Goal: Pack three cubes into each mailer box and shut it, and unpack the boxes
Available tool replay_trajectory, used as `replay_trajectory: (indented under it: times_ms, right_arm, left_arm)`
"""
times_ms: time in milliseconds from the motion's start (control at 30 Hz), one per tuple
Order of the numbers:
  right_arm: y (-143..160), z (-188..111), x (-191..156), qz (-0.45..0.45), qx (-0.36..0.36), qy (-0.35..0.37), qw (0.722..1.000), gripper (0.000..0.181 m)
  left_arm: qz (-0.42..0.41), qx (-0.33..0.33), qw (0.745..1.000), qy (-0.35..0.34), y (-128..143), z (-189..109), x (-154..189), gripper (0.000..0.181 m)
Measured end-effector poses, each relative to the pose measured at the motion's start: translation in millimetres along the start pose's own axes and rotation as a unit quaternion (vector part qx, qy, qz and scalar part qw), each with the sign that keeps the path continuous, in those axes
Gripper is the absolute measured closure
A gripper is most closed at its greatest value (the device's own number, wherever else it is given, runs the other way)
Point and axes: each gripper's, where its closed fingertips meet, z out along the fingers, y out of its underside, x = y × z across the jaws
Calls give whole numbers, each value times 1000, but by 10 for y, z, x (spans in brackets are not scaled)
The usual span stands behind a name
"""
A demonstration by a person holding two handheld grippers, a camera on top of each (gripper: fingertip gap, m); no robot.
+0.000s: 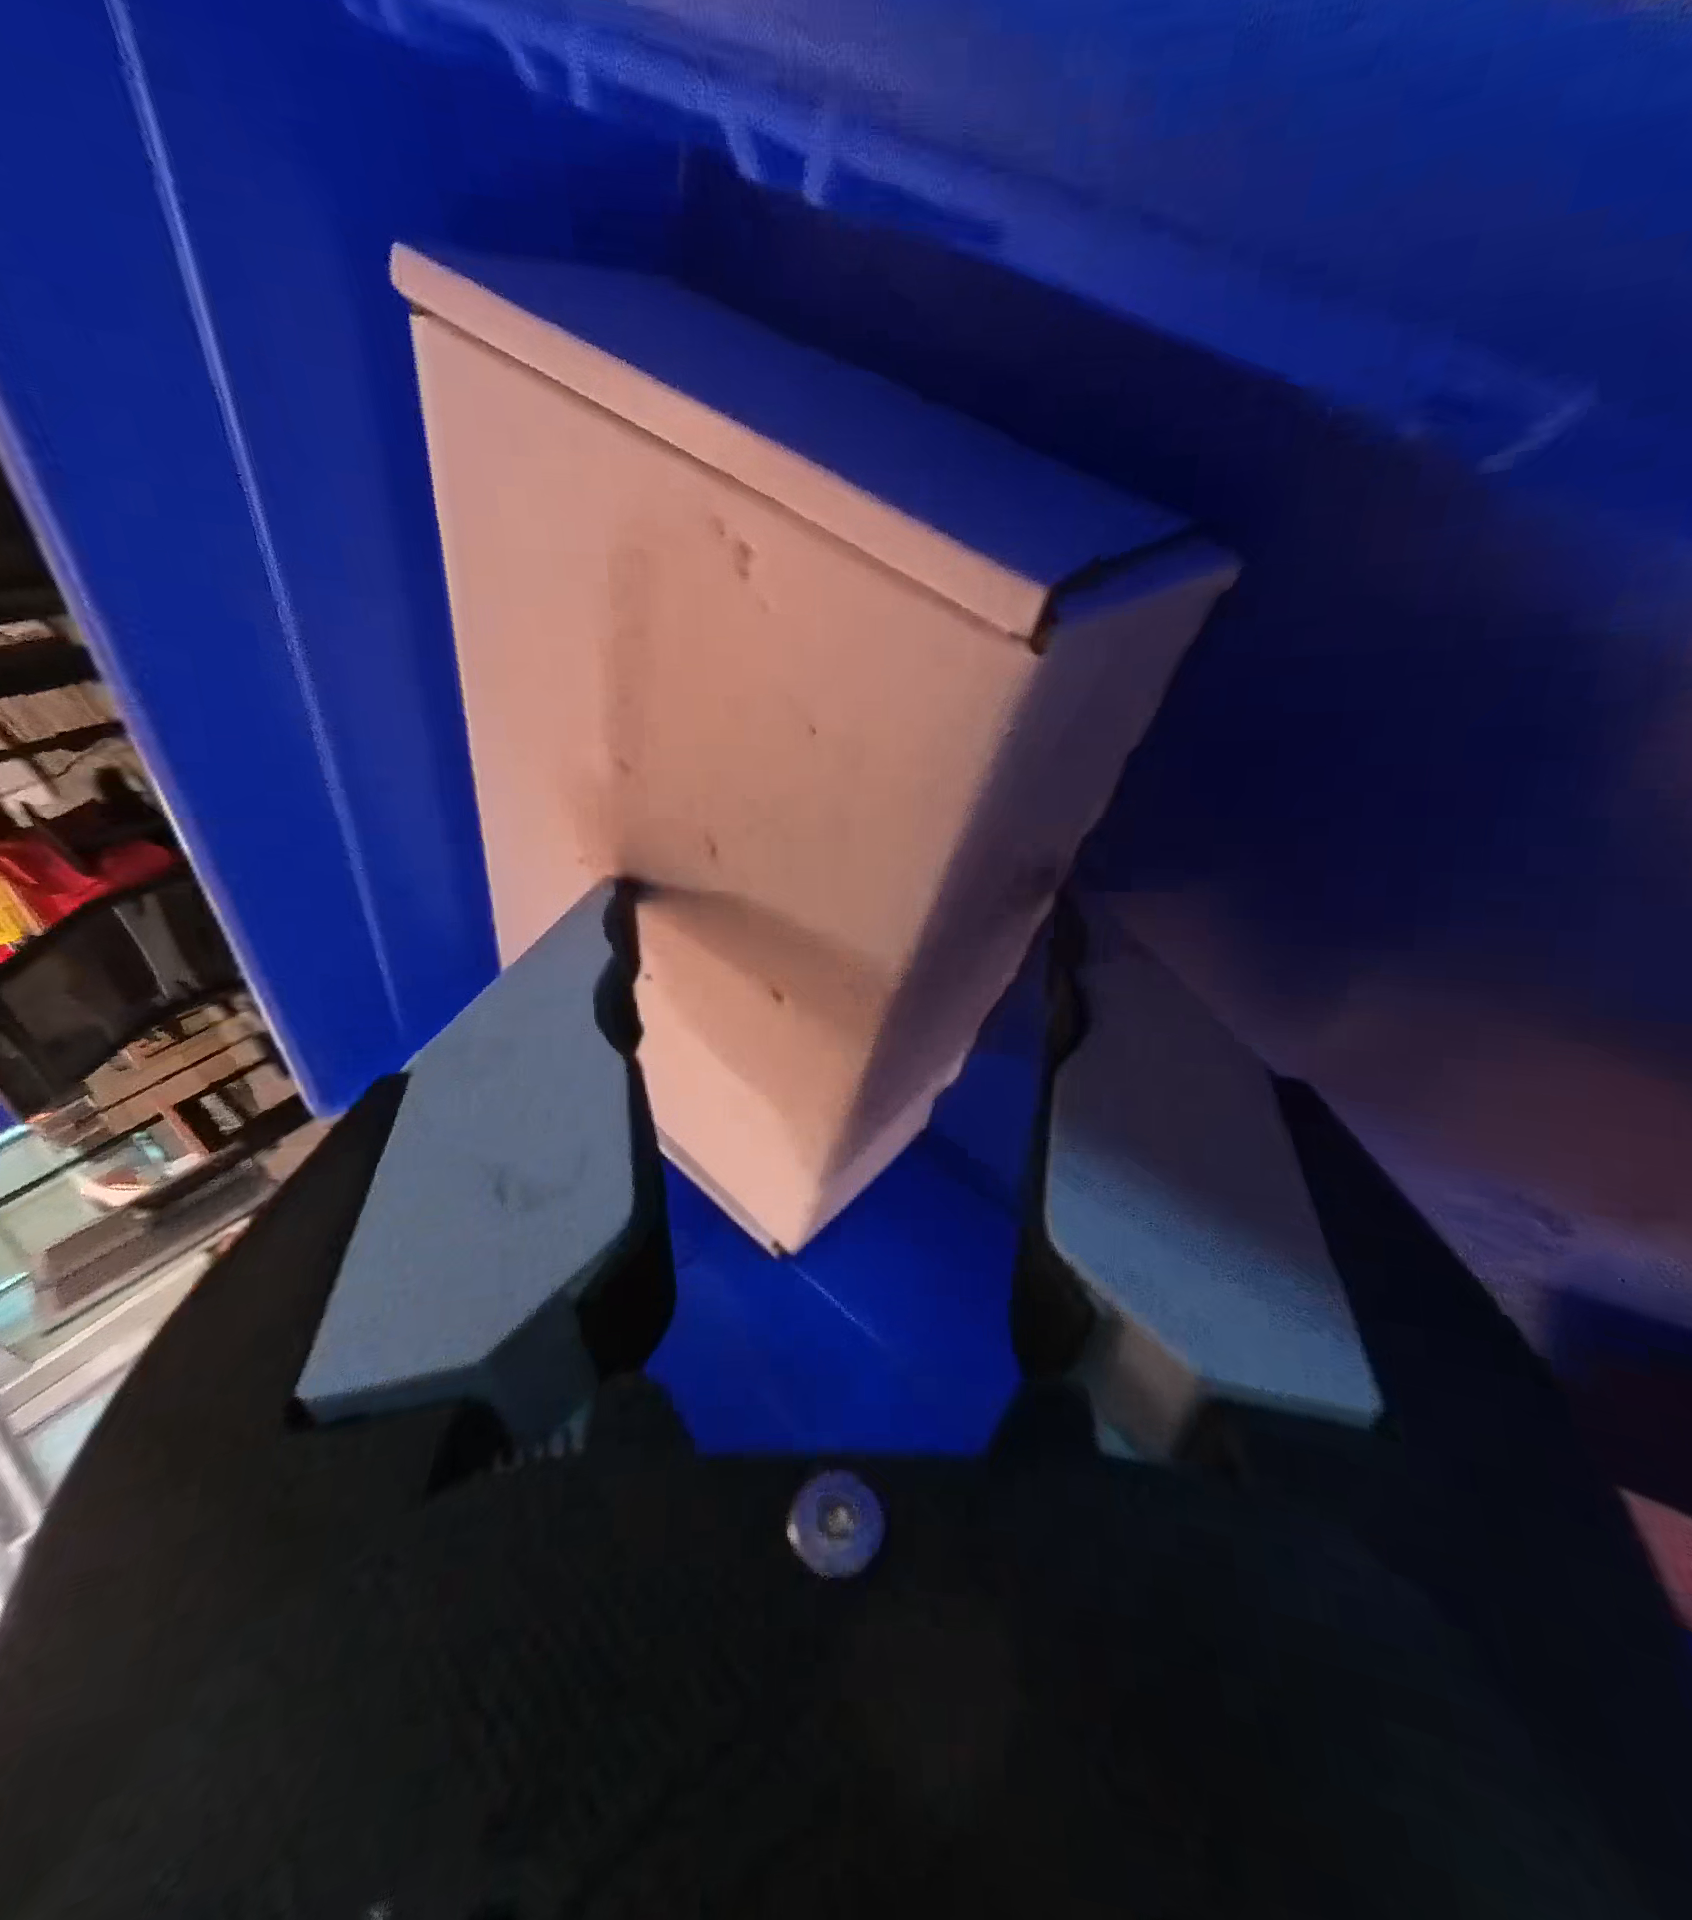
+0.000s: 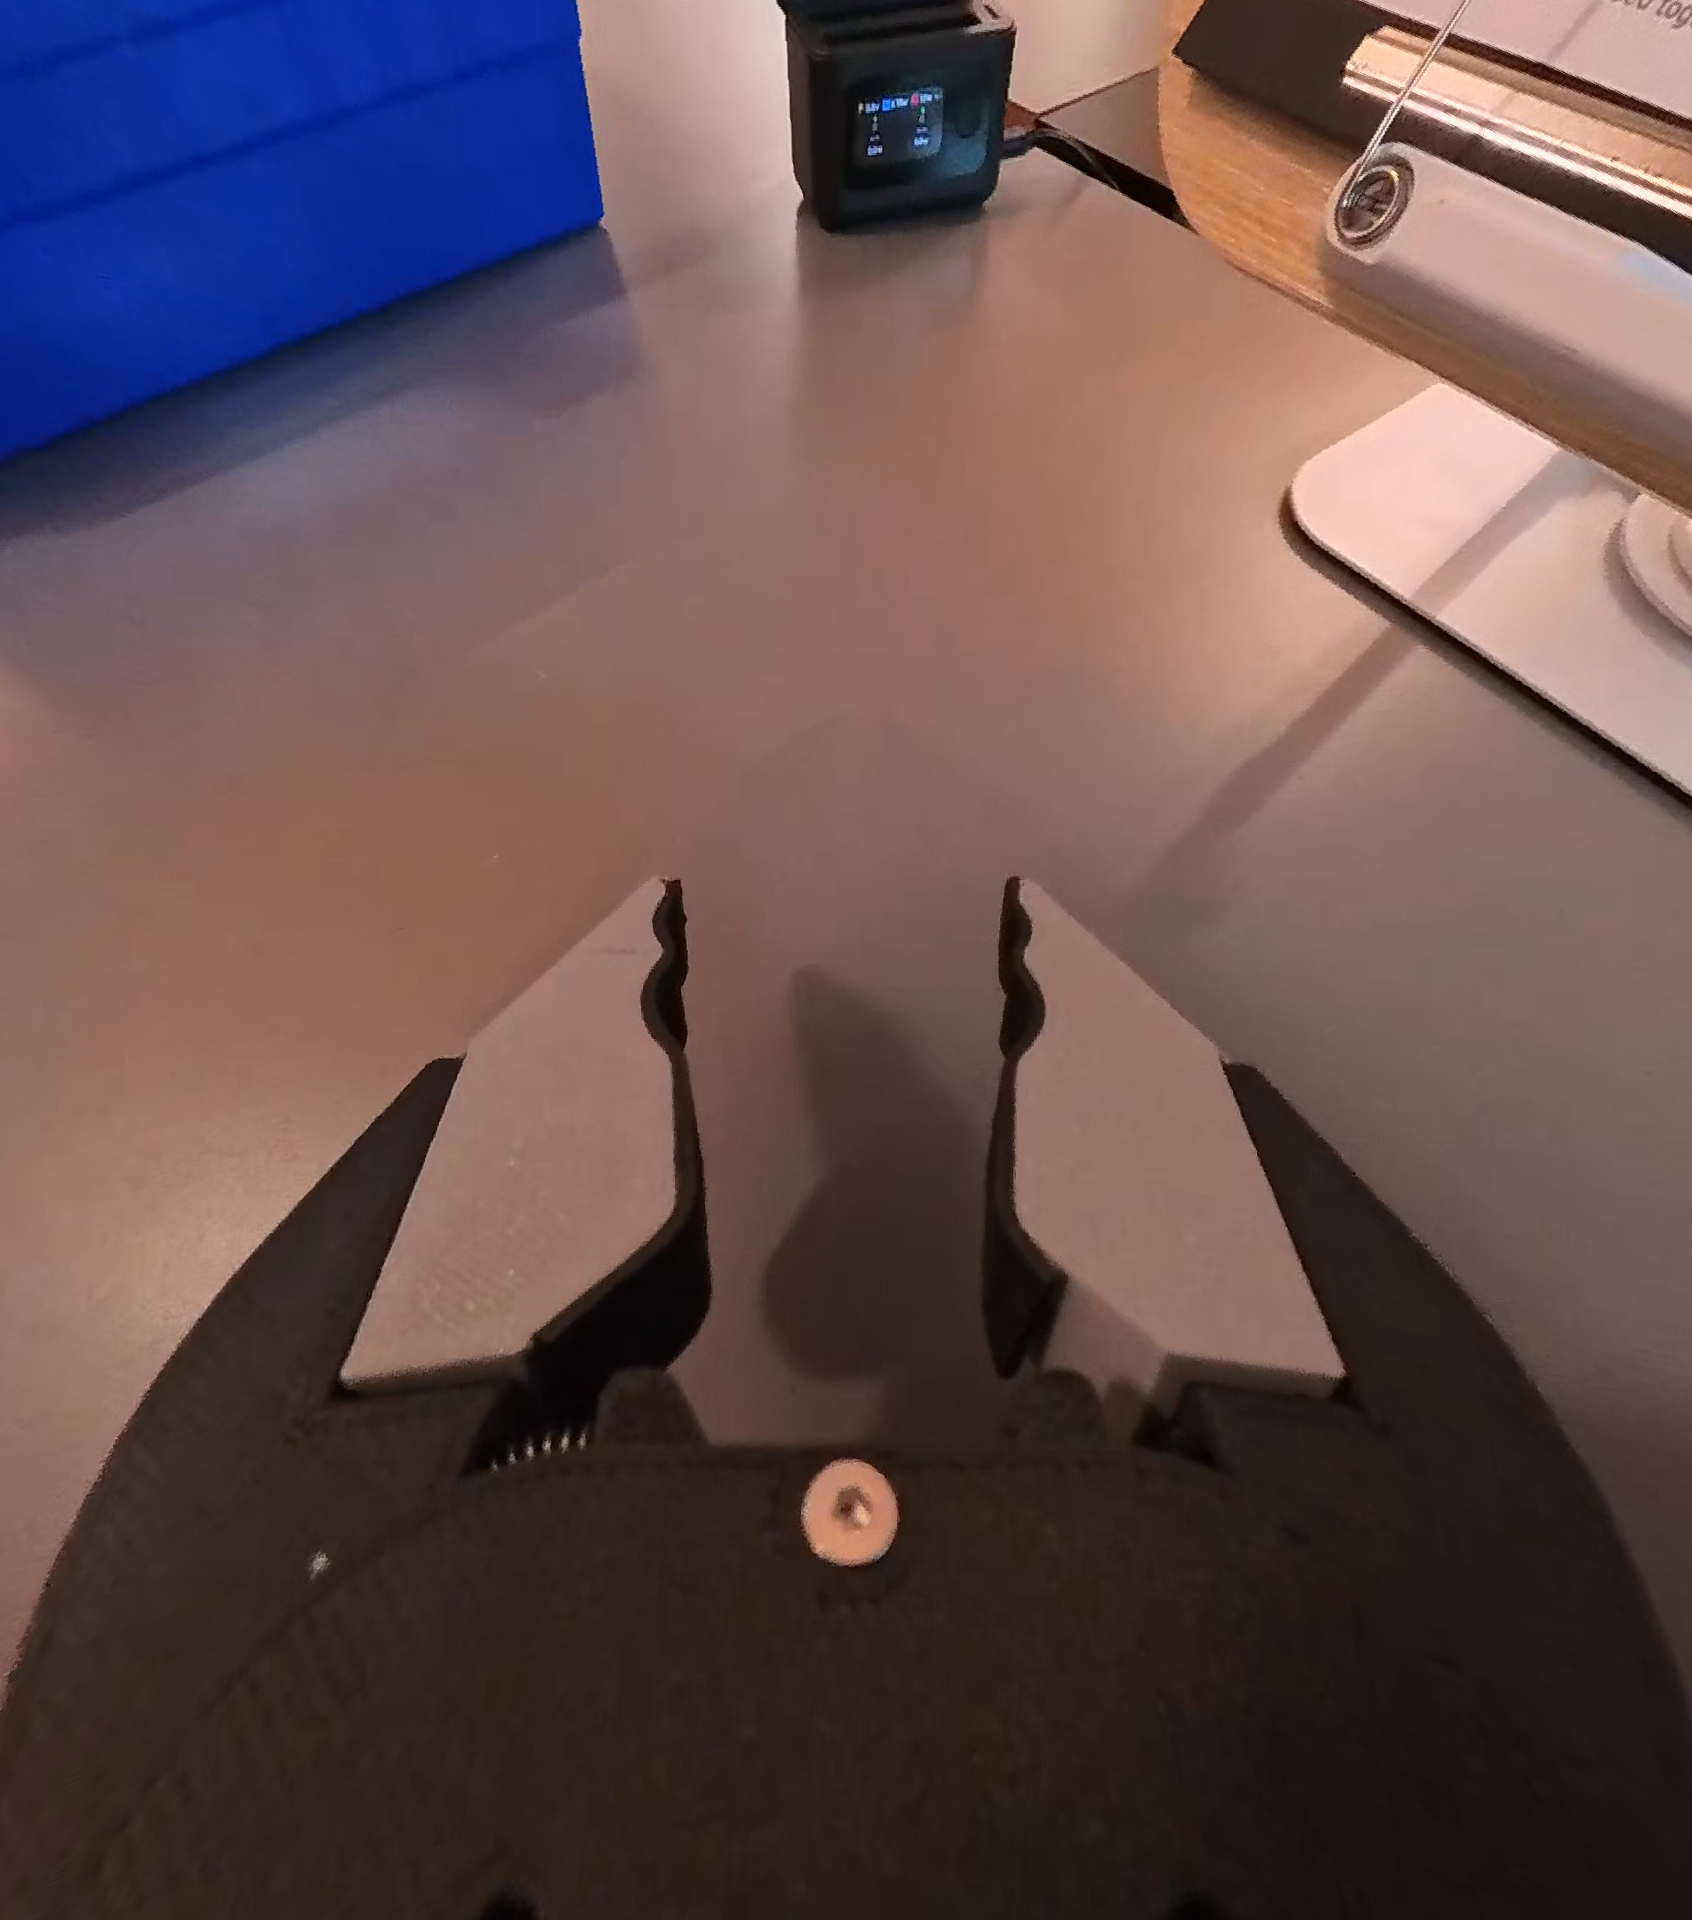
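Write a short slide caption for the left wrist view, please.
Left gripper clamps the near corner of a closed white mailer box, held against a blue bin.

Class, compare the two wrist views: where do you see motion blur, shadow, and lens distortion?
Left wrist view: the shelves at the left edge and the big blue surface are smeared by blur, while the pale closed cardboard mailer box between the jaws is fairly sharp. Right wrist view: mostly crisp, the open right gripper casts a dark shadow on the grey table, and the wide lens bends the edges.
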Motion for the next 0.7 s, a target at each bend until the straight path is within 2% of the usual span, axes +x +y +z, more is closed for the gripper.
replay_trajectory:
  times_ms: [100, 333, 533, 700]
  right_arm:
    - [4, 3, -1, 3, -1, -4, 1000, 124]
    - [8, 8, -20, -8, -4, -1, 1000, 126]
    - [-6, -5, -18, -8, 2, 0, 1000, 127]
    - [-5, -5, -24, -10, 1, 0, 1000, 127]
  left_arm:
    - [32, 22, 999, -18, -50, 75, -78, 101]
    - [27, 56, 996, -70, -82, 116, -159, 111]
    - [30, 48, 991, -118, 3, 73, -174, 114]
    - [24, 45, 983, -178, 60, -77, -230, 116]
